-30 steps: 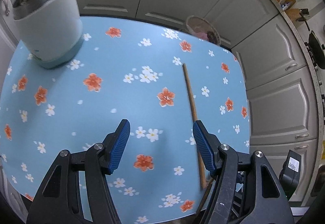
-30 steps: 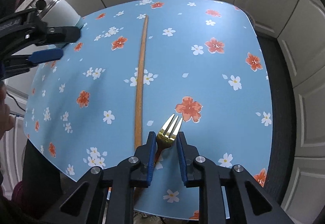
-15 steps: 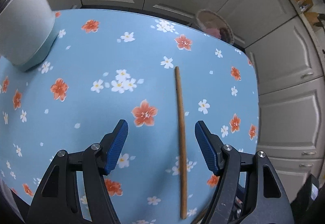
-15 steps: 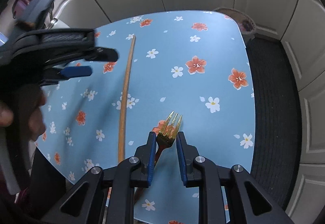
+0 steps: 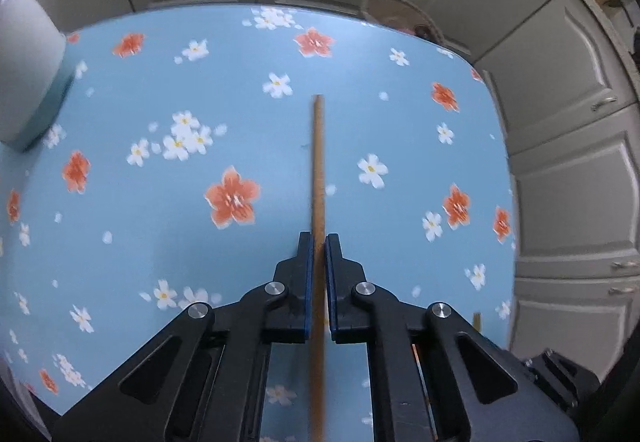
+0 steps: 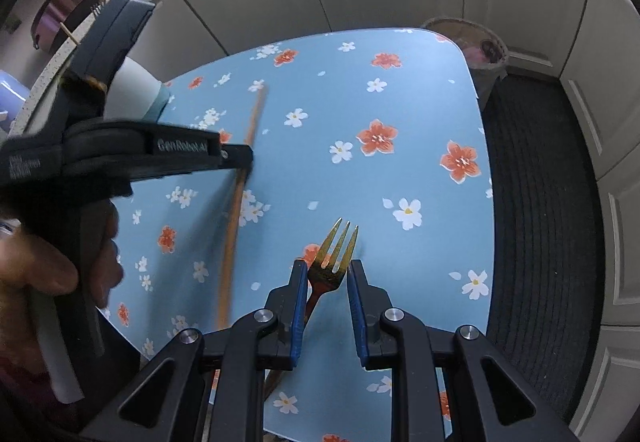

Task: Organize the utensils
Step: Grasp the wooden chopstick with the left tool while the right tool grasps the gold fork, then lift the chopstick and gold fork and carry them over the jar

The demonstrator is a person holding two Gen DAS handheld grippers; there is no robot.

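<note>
A long wooden chopstick [image 5: 317,169] lies on the blue flowered table [image 5: 160,226]. My left gripper [image 5: 317,242] is shut on the chopstick near its middle. In the right wrist view the left gripper [image 6: 240,161] shows over the blurred chopstick [image 6: 236,209]. My right gripper [image 6: 327,268] holds a gold fork [image 6: 334,258] between its jaws, tines pointing forward, above the table [image 6: 400,169]. The jaws stand a little wider than the fork's neck. A white utensil holder [image 5: 24,73] stands at the far left, also seen in the right wrist view [image 6: 134,89].
White cabinet doors [image 5: 568,169] run along the far and right sides. A woven basket [image 6: 468,45] sits on the floor past the table's far corner. A dark floor mat [image 6: 536,201] lies to the right of the table.
My left gripper has moved over the chopstick and closed on it. My right gripper has lifted and drawn back with the fork, and its jaws look slightly wider.
</note>
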